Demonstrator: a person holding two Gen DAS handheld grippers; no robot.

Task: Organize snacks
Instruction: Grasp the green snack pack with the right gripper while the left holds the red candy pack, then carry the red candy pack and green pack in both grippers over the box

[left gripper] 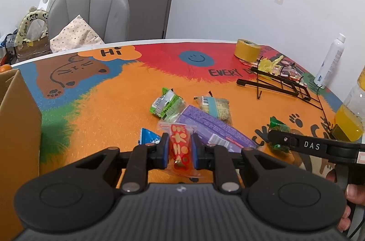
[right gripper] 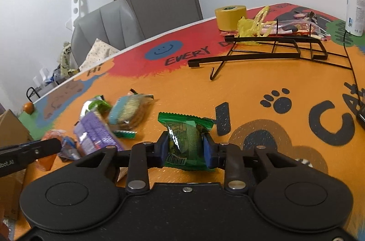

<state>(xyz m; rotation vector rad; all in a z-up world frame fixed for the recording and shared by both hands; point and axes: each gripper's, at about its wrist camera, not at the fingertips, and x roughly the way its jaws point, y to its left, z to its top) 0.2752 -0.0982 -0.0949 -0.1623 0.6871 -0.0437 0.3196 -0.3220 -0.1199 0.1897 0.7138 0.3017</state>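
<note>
Left claw (left gripper: 180, 151) was clamped on a red snack packet (left gripper: 180, 147), held low over the orange desk (left gripper: 114, 104). Right claw (right gripper: 185, 147) was closed on a dark green snack packet (right gripper: 186, 138), pads pressing both sides. A purple packet (left gripper: 212, 127) and light green packet (left gripper: 167, 103) lay between them on the desk.
</note>
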